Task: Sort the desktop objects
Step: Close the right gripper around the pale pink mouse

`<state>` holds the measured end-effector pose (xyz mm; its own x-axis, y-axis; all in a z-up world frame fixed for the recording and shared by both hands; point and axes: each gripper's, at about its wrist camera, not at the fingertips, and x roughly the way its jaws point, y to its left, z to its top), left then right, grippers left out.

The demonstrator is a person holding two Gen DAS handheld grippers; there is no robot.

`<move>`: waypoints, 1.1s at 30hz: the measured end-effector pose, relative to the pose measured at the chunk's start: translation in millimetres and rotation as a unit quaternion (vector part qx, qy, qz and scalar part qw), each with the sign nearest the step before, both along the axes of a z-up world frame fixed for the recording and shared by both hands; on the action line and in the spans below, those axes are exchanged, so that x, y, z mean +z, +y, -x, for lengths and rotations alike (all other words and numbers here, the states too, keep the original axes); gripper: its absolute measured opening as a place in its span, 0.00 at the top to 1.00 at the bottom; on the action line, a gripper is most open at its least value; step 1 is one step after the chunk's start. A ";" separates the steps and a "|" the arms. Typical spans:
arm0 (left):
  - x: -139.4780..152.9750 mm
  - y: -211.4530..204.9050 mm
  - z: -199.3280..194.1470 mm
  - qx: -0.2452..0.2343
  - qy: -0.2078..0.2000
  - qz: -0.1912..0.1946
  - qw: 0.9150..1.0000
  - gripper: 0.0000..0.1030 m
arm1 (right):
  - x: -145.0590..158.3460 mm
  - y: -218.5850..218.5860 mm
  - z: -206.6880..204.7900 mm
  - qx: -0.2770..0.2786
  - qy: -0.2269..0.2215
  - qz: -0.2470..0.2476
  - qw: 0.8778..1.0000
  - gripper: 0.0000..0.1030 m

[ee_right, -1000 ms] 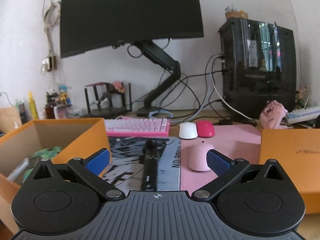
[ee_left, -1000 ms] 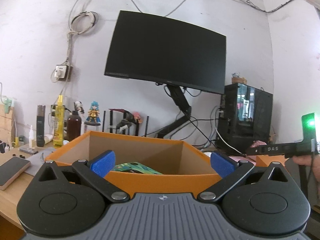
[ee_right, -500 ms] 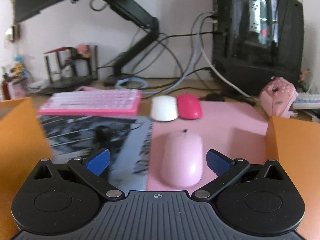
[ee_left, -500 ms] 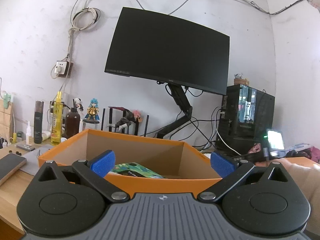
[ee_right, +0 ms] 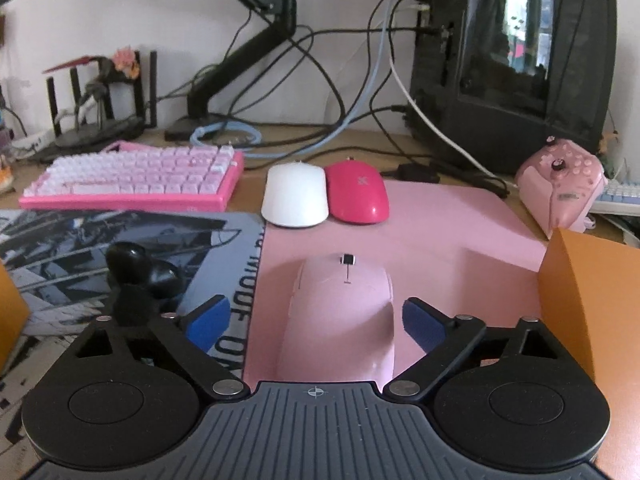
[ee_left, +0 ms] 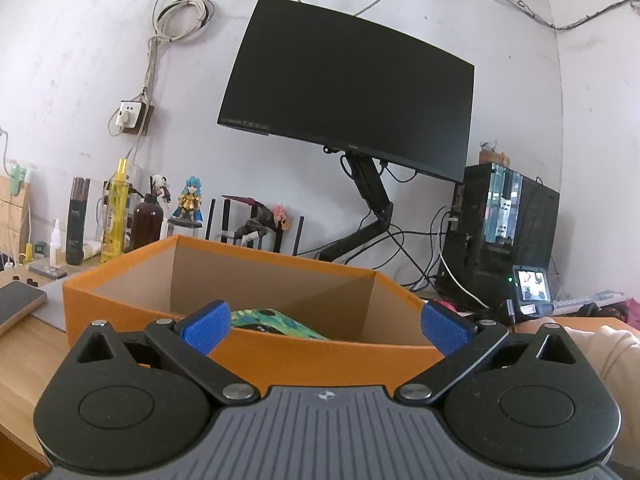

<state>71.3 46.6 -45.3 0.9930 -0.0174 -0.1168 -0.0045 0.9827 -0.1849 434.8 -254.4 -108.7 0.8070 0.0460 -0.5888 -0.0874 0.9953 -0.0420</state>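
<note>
A black monitor (ee_left: pixel 348 88) on a black arm (ee_left: pixel 366 208) hangs before the white wall at the far side. To its right stands a dark PC tower (ee_right: pixel 516 60) with cables (ee_right: pixel 348 92) trailing down to the desk. Far left, a yellow bottle (ee_left: pixel 114 216), a brown bottle (ee_left: pixel 147 224) and a blue-haired figurine (ee_left: pixel 188 204) stand in a row. A wall socket (ee_left: pixel 130 116) sits above them, under a coil of cable (ee_left: pixel 182 18).
</note>
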 end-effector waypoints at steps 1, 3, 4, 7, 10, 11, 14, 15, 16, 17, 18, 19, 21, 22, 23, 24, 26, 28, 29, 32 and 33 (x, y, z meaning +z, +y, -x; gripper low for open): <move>-0.5 -0.4 0.0 0.001 -0.001 -0.002 1.000 0.00 | -2.0 -0.3 -1.9 -0.001 0.003 0.001 1.000 0.11; -0.7 -1.2 0.2 0.002 -0.003 -0.004 1.000 0.00 | -5.8 -1.8 -6.6 -0.002 0.011 0.002 1.000 0.16; -0.3 -1.3 0.2 0.001 -0.003 -0.004 1.000 0.00 | -7.5 -3.6 -8.4 -0.005 0.014 -0.003 1.000 0.20; 0.7 -0.5 0.9 -0.001 -0.005 0.000 1.000 0.00 | -9.1 -7.8 -12.4 -0.005 0.017 -0.015 1.000 0.23; 1.9 0.3 1.1 0.002 -0.009 0.004 1.000 0.00 | -8.6 -9.1 -15.8 -0.001 0.021 -0.019 1.000 0.26; 2.0 0.6 1.0 0.002 -0.010 0.006 1.000 0.00 | -8.3 -9.3 -16.8 0.000 0.021 -0.018 1.000 0.27; 2.3 0.2 -0.3 0.003 -0.008 0.009 1.000 0.00 | -7.9 -9.9 -20.5 0.004 0.024 -0.019 1.000 0.29; 2.2 0.0 -0.4 0.003 -0.008 0.010 1.000 0.00 | -7.7 -9.9 -21.4 0.005 0.024 -0.020 0.999 0.30; 2.2 -0.1 -0.5 0.003 -0.008 0.011 1.000 0.00 | -7.6 -9.7 -22.1 0.005 0.025 -0.021 0.999 0.30; 2.1 -0.2 -0.4 0.002 -0.008 0.012 1.000 0.00 | -7.6 -9.5 -22.8 0.006 0.025 -0.019 0.999 0.30; 1.7 -0.3 0.0 0.002 -0.008 0.012 1.000 0.00 | -7.5 -9.3 -23.1 0.005 0.025 -0.019 0.999 0.30; 1.4 -0.4 0.3 0.002 -0.008 0.012 1.000 0.00 | -7.6 -8.8 -23.6 0.005 0.025 -0.018 1.000 0.30; 1.4 0.1 0.6 0.003 -0.008 0.013 1.000 0.00 | -7.3 -8.2 -25.5 0.005 0.025 -0.015 1.000 0.30; 1.5 0.7 0.8 0.002 -0.008 0.014 1.000 0.00 | -6.7 -8.4 -27.0 0.003 0.027 -0.016 1.000 0.30; 1.8 1.3 1.3 0.003 -0.009 0.015 1.000 0.00 | -6.1 -8.7 -28.8 -0.001 0.029 -0.016 0.999 0.30; 2.2 1.5 1.9 0.004 -0.010 0.016 1.000 0.00 | -6.0 -8.7 -30.1 -0.003 0.030 -0.016 0.999 0.30; 3.0 2.6 3.0 0.005 -0.011 0.016 1.000 0.00 | -6.4 -8.8 -32.0 -0.005 0.031 -0.016 0.999 0.30; 3.3 4.1 4.3 0.005 -0.014 0.019 1.000 0.00 | -7.3 -8.6 -32.1 -0.006 0.030 -0.015 0.999 0.30; 3.3 5.0 4.4 0.006 -0.014 0.020 1.000 0.00 | -7.7 -8.6 -31.9 -0.005 0.029 -0.015 0.999 0.30; 2.7 7.0 4.3 0.007 -0.014 0.025 1.000 0.00 | -8.2 -8.9 -31.1 0.001 0.027 -0.016 1.000 0.36; 2.6 7.5 4.4 0.008 -0.013 0.025 1.000 0.00 | -8.3 -7.1 -29.9 0.004 0.024 -0.010 1.000 0.40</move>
<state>66.9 54.0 -42.6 0.9958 -0.0074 -0.0910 -0.0142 0.9720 -0.2344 464.7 -261.5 -116.9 0.7772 0.0642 -0.6260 -0.0958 0.9953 -0.0170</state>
